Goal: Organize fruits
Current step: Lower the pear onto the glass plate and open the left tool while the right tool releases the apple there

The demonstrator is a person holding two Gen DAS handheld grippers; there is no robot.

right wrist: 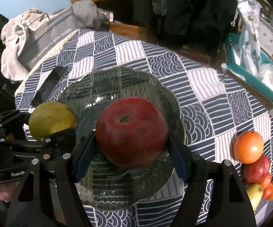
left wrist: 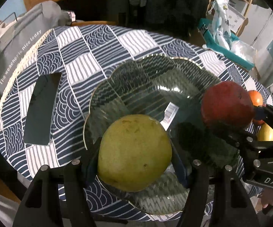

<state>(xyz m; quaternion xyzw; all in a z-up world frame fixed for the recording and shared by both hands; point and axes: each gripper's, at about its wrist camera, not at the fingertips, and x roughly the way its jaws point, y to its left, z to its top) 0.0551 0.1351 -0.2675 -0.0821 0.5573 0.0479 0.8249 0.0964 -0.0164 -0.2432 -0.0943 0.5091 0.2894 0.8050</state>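
My left gripper [left wrist: 134,160] is shut on a yellow-green pear [left wrist: 134,152] and holds it over the near part of the dark glass bowl [left wrist: 129,75]. My right gripper [right wrist: 131,149] is shut on a red apple [right wrist: 131,131] and holds it above the bowl [right wrist: 102,79]. In the left wrist view the apple [left wrist: 227,105] and the right gripper show at the right. In the right wrist view the pear [right wrist: 51,120] and the left gripper show at the left. The bowl has no fruit lying in it.
An orange [right wrist: 248,146], a red fruit [right wrist: 256,168], small oranges [right wrist: 271,188] and a yellow fruit [right wrist: 254,193] lie on the patterned tablecloth [right wrist: 202,87] at the right. A dark phone [left wrist: 40,107] lies left of the bowl. A grey bag [left wrist: 13,51] stands beyond the table's left edge.
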